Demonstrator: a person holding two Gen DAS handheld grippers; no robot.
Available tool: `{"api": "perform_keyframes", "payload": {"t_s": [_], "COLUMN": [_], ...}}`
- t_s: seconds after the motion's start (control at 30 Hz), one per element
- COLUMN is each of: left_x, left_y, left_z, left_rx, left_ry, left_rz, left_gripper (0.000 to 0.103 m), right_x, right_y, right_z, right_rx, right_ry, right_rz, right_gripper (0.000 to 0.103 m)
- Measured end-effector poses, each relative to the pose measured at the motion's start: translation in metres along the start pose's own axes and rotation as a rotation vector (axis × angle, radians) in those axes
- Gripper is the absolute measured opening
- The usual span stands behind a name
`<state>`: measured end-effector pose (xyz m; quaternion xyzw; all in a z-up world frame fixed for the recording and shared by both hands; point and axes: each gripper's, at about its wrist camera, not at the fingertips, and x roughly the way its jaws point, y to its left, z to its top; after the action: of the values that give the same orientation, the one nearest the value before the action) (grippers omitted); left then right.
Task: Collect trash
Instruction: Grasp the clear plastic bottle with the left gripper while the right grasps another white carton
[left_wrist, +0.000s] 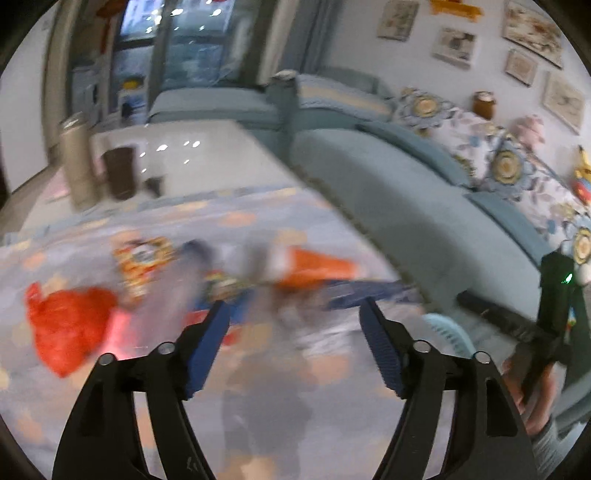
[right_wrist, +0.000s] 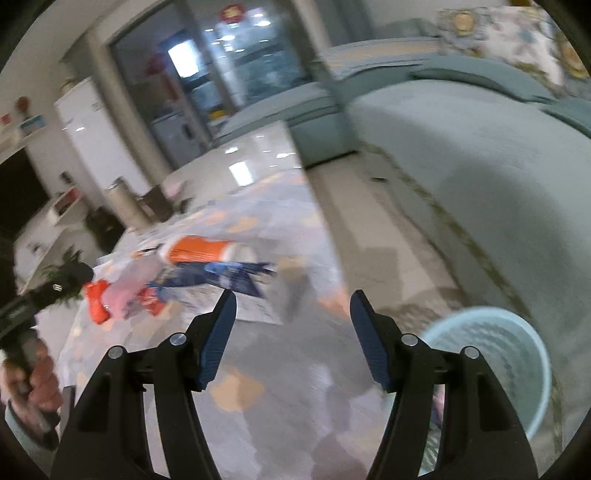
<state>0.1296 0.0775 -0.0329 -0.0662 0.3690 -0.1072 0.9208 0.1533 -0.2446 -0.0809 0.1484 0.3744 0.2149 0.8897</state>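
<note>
Trash lies on a table with a patterned cloth (left_wrist: 258, 387): a red plastic bag (left_wrist: 66, 325) at the left, a colourful snack wrapper (left_wrist: 142, 262), an orange packet (left_wrist: 314, 264) and a blue wrapper (left_wrist: 365, 291). My left gripper (left_wrist: 293, 314) is open and empty, above the cloth just short of the pile. My right gripper (right_wrist: 291, 306) is open and empty, near the blue wrapper (right_wrist: 221, 278) and orange packet (right_wrist: 199, 249). A light blue bin (right_wrist: 495, 354) stands on the floor to the right. Both views are blurred.
A teal sofa (left_wrist: 388, 192) with floral cushions runs along the right, close to the table. A tall grey cylinder (left_wrist: 75, 162) and a dark brown bin (left_wrist: 120, 171) stand on the glossy floor beyond the table. The other gripper's handle shows at the right edge (left_wrist: 554, 314).
</note>
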Motion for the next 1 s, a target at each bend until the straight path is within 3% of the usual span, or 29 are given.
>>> {"api": "perform_keyframes", "payload": {"t_s": [0.13,0.33,0.5,0.67,0.9,1.0], "left_x": [0.007,0.033,0.059,0.061,0.056,0.052], "left_y": [0.047,0.105,0.106,0.106,0.101,0.102], "left_z": [0.002,0.01,0.008,-0.002,-0.014,-0.015], "left_rx": [-0.034,-0.195,-0.199,-0.218,-0.217,-0.225], "left_ry": [0.025,0.063,0.138,0.143,0.15,0.133], "left_rz": [0.084,0.073,0.043,0.038,0.004,0.006], "left_gripper": [0.072,0.078,0.068,0.068,0.068,0.07], "right_x": [0.031,0.062,0.068,0.05,0.034,0.032], "right_y": [0.019,0.024,0.031,0.057,0.102,0.111], "right_z": [0.011,0.023,0.02,-0.006,-0.057,-0.061], "right_rx": [-0.085,-0.121,-0.147,-0.247,-0.337,-0.362], "right_ry": [0.036,0.065,0.12,0.133,0.222,0.208], "right_rz": [0.005,-0.004,0.07,0.116,0.28,0.255], "right_gripper": [0.065,0.067,0.067,0.058,0.058,0.058]}}
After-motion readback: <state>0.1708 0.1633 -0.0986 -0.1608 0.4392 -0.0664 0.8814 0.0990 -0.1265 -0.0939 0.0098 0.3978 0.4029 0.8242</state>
